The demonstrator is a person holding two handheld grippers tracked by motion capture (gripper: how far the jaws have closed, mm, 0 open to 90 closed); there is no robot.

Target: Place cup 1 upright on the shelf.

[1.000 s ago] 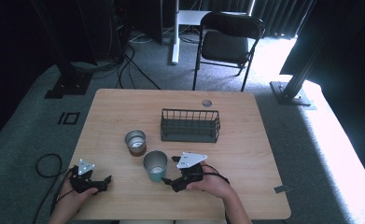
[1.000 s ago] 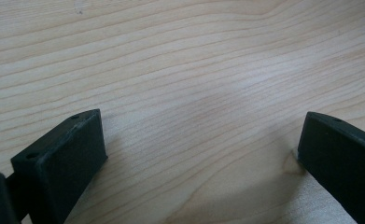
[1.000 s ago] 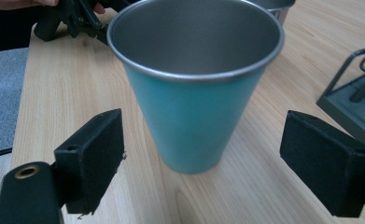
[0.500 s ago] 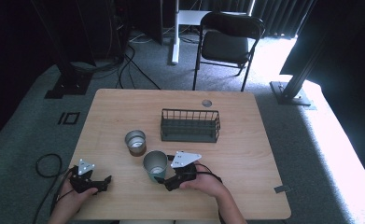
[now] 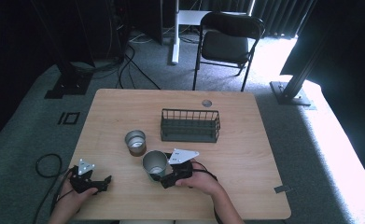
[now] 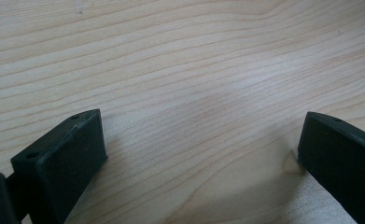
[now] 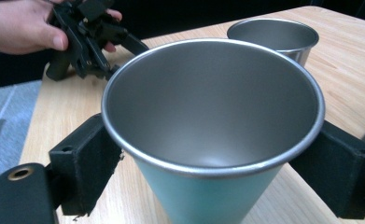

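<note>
1. The right hand-held gripper [image 5: 167, 178] sits at about 6 o'clock on the counter [image 5: 245, 140], its jaws standing either side of the teal cup [image 5: 155, 164]; from the right gripper view each jaw appears to touch the cup's wall just below the rim, so I'd call it closed on the cup or very nearly so.
2. The cup [image 7: 213, 135] stands upright, mouth up, its long axis vertical; it lies directly ahead of the gripper, toward 10 o'clock from the person's right hand [image 5: 200, 179].
3. The right hand is plainly the nearer one. The left hand-held gripper [image 5: 101, 181] rests at about 7 o'clock, well apart from the cup, jaws spread wide over bare wood with nothing between them (the left gripper view shows that clearly).
4. A second steel cup [image 5: 135, 141] stands just beyond the teal one, toward 11 o'clock, near it but not touching, as far as I can tell.
5. A dark wire basket [image 5: 190, 125] stands at the counter's middle, toward 1 o'clock from the held cup, and looks empty.
6. The counter is pale wood, flat, with a small round grommet [image 5: 207, 103] near its far edge.
7. Around it: grey carpet, a black folding chair [image 5: 227, 42] at 12 o'clock, cables on the floor, strong daylight at 3 o'clock.
</note>
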